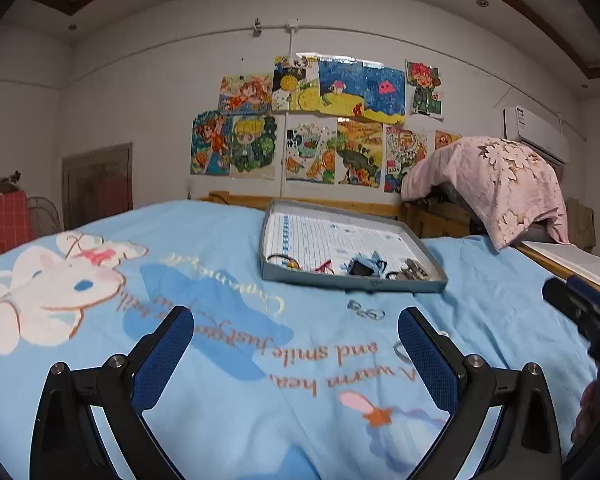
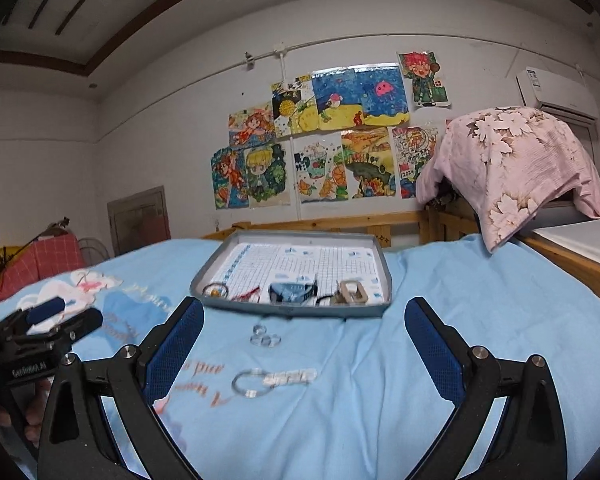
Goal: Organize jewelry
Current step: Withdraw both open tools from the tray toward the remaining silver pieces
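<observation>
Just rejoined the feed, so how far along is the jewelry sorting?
Done: several pieces already lie in the grey shallow tray. In hand: nothing; the left gripper and right gripper are both open and empty. Left: the cluster of small clear rings and the silver link bracelet, both on the light blue bedsheet.

The bed cover [image 2: 440, 280] is soft, matt blue cloth. On it sits a grey tray [image 2: 384, 276] lined with squared paper. Just before the tray lie shiny, see-through rings [image 2: 265, 336].

Colourful drawings [image 2: 324, 136] cover the wall above a blue cartoon bedsheet [image 2: 380, 400], beside a pink floral cloth [image 2: 508, 160].
</observation>
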